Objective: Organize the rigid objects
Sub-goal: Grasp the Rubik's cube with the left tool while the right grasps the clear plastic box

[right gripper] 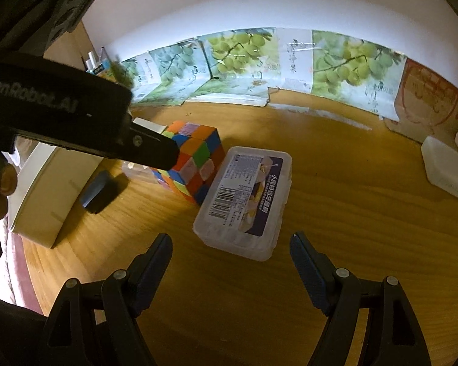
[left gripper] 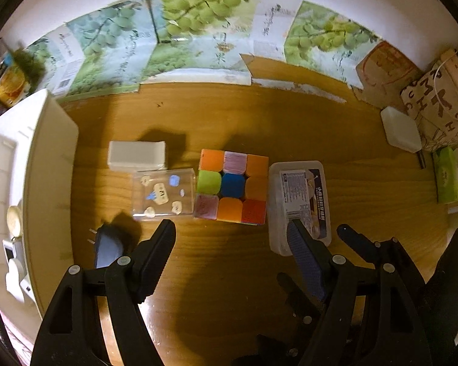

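Note:
A colourful puzzle cube (left gripper: 231, 186) sits mid-table, with a clear box of small pieces (left gripper: 163, 194) touching its left side and a clear lidded box with a printed label (left gripper: 300, 204) on its right. A white box (left gripper: 136, 155) lies behind the clear box. A dark blue case (left gripper: 107, 248) lies at front left. My left gripper (left gripper: 232, 231) is open and empty, hovering just in front of the cube. My right gripper (right gripper: 230, 245) is open and empty, its jaws just short of the labelled box (right gripper: 244, 199). The cube (right gripper: 192, 160) is partly hidden by the left gripper's body.
A white storage bin (left gripper: 50, 164) stands at the table's left edge. A white block (left gripper: 401, 129), a patterned paper bag (left gripper: 436, 113) and a green tissue pack (left gripper: 448, 175) sit at the right. Grape-printed cardboard (left gripper: 195, 36) lines the back wall.

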A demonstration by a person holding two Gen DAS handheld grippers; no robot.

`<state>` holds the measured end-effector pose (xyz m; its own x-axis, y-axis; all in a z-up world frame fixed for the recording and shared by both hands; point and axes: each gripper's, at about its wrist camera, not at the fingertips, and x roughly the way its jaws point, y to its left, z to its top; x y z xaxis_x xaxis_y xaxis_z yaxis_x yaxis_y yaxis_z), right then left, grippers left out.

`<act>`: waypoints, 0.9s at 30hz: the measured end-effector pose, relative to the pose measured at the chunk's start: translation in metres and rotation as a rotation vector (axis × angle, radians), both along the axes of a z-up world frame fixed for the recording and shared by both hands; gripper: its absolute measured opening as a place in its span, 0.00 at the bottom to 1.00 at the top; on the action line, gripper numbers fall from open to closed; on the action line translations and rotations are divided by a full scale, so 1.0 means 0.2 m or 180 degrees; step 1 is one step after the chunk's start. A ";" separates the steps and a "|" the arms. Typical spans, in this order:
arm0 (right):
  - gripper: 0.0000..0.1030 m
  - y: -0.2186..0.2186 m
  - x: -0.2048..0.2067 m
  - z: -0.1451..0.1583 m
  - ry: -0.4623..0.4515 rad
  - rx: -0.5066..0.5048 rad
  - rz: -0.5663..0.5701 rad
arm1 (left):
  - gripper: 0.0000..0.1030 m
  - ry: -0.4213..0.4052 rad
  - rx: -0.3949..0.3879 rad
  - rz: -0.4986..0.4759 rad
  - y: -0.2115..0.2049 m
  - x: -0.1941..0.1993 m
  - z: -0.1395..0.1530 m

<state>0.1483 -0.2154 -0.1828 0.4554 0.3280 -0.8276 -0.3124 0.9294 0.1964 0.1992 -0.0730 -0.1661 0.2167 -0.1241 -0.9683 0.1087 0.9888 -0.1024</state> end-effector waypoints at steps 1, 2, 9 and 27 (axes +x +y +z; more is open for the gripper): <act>0.78 0.00 0.00 -0.01 0.0001 0.0014 -0.0014 | 0.76 0.0020 0.0007 -0.0017 -0.01 0.01 -0.01; 0.78 0.00 0.01 -0.01 -0.0001 0.0028 -0.0024 | 0.76 0.0041 0.0023 -0.0042 -0.02 0.02 -0.03; 0.78 0.01 0.02 -0.04 -0.0062 0.0025 -0.0087 | 0.76 0.0096 0.0118 -0.0131 -0.05 0.07 -0.09; 0.66 0.06 0.03 -0.08 -0.0188 -0.0204 -0.0133 | 0.73 0.0066 0.0103 -0.0105 -0.03 0.14 -0.17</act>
<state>0.1535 -0.2037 -0.1985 0.5164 0.2548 -0.8176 -0.2823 0.9520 0.1184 0.2275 -0.0790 -0.2002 0.1927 -0.0994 -0.9762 0.1397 0.9875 -0.0729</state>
